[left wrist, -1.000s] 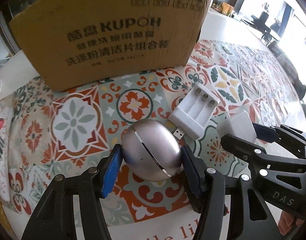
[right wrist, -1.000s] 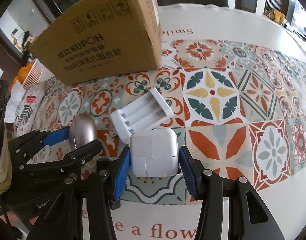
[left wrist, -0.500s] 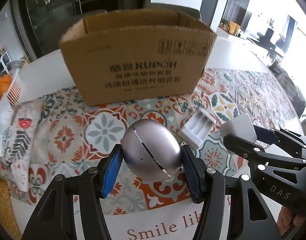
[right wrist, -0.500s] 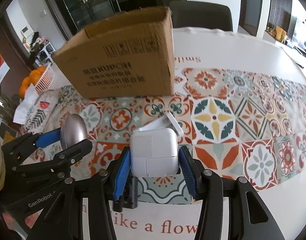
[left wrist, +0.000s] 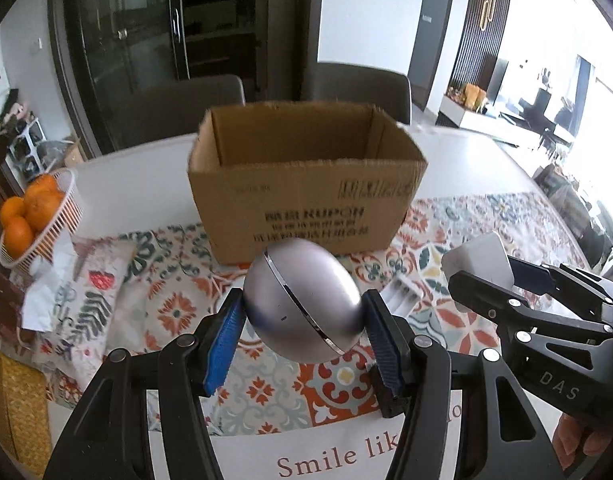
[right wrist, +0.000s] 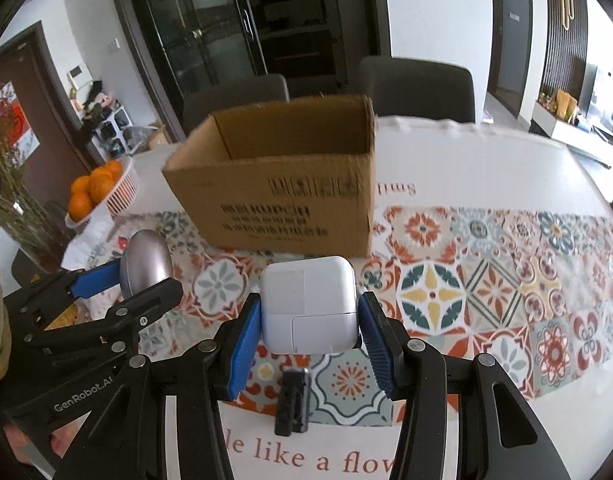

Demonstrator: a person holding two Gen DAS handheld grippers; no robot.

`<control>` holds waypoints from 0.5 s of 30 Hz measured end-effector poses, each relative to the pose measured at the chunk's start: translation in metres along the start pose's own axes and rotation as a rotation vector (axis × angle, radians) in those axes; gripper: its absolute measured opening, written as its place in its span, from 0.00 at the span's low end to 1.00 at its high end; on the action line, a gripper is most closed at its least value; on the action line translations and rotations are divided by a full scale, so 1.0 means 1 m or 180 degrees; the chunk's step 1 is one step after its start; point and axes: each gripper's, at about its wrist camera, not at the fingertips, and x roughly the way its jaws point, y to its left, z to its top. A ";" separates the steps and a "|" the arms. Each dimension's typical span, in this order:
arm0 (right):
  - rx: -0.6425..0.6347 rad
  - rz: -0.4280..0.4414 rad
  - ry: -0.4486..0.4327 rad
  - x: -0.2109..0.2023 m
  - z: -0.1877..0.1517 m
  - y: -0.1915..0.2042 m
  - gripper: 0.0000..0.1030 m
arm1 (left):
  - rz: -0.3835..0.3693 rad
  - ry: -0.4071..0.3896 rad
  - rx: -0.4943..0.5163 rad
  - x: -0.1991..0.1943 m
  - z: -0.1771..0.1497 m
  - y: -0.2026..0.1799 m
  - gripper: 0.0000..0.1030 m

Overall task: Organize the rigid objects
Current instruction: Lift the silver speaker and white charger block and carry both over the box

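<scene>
Gripping a silver egg-shaped gadget [left wrist: 302, 304] between its blue pads, the left gripper [left wrist: 302, 332] holds it clear of the patterned tablecloth [left wrist: 178, 312], in front of an open cardboard box [left wrist: 302, 196]. Just to its right, the right gripper [right wrist: 309, 332] is clamped on a white power adapter [right wrist: 309, 304], the pads pressing both flat sides, the adapter likewise off the cloth. The two grippers sit side by side, near each other but apart, each visible in the other's camera. A white battery charger [left wrist: 402, 296] lies on the cloth below and between them, partly hidden behind the silver gadget in the left view. The box stands upright on the table [right wrist: 486, 160] at the far edge of the cloth, its top flaps gone and its visible inside bare. A white basket [left wrist: 46, 232] of oranges [left wrist: 30, 208] rests at the table's left end, well apart from the box, with crumpled paper [left wrist: 46, 288] just beside it. Two grey chairs [right wrist: 418, 88] stand behind the table.
</scene>
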 end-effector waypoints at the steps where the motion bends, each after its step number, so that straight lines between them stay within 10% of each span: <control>1: -0.0014 0.0001 -0.0027 -0.003 0.002 0.002 0.48 | 0.0010 -0.0033 -0.0003 -0.004 0.002 0.001 0.57; 15: -0.0104 0.0017 -0.0372 -0.033 0.036 0.016 0.48 | 0.0058 -0.0367 0.0003 -0.033 0.036 0.006 0.57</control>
